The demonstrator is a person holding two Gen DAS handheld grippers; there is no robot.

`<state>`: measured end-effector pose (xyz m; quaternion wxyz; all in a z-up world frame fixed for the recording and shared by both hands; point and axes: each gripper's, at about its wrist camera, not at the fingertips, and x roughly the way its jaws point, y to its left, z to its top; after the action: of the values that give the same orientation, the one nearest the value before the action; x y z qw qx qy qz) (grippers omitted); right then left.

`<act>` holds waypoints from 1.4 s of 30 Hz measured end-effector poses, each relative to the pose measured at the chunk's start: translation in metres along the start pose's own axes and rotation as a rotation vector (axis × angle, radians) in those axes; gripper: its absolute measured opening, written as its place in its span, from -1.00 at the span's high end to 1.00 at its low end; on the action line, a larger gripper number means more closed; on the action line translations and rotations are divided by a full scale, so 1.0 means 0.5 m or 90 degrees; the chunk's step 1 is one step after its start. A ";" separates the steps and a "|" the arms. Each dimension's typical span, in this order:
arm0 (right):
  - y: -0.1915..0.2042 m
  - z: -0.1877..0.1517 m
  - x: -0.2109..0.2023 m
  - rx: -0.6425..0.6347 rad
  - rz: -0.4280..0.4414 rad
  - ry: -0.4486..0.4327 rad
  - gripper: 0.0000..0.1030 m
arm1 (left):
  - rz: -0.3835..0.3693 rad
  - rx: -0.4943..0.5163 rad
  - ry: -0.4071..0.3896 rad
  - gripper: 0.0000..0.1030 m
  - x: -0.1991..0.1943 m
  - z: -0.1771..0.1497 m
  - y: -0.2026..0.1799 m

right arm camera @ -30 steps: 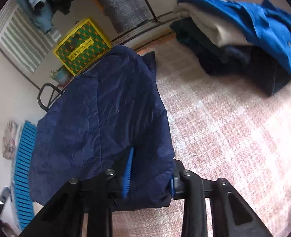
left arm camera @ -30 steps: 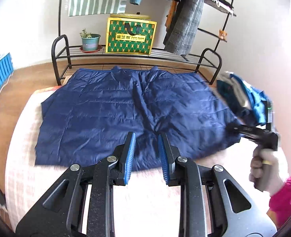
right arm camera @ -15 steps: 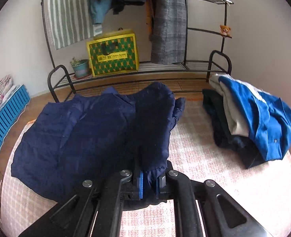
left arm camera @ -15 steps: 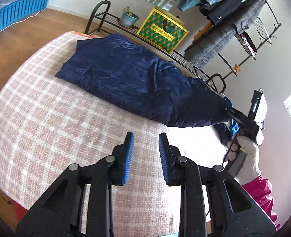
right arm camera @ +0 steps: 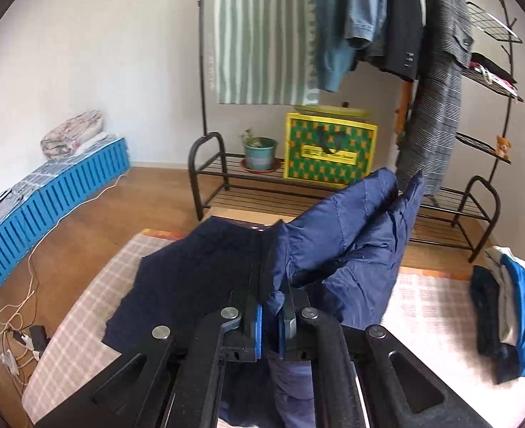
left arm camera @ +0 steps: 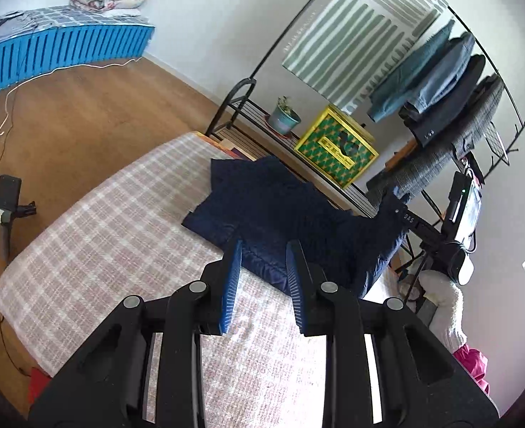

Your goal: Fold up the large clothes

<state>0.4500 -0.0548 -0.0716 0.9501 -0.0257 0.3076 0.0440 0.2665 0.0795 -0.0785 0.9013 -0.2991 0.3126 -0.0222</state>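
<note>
Right hand-held gripper [right arm camera: 270, 315] clamped the jacket [right arm camera: 333, 249] edge, lifted mid-fold; left hand-held gripper [left arm camera: 262, 281] hung slightly open, empty. Folding had barely begun.

Both views are evenly lit by soft daylight. The wall [left arm camera: 226, 18] is rendered bright, without glare. Only faint shadows are cast. Straight lines are bowed by fisheye distortion toward the black corners. Slight blur is seen beyond the claws, most at the edges.
</note>
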 end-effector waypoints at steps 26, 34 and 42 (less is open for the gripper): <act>0.441 -0.234 0.299 -0.196 0.247 0.194 0.81 | 0.062 -0.051 -0.071 0.53 -0.043 0.054 0.116; 0.310 -0.197 0.157 -0.084 0.369 0.137 0.10 | 0.083 -0.060 -0.070 0.53 -0.029 0.058 0.125; 0.010 -0.248 0.064 0.109 0.203 0.102 -0.41 | 0.052 -0.001 0.031 0.51 0.092 0.083 0.076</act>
<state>0.4031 -0.0573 -0.1907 0.9023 0.1011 0.3851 0.1653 0.3218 0.1219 -0.0989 0.8935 -0.2861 0.3461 0.0075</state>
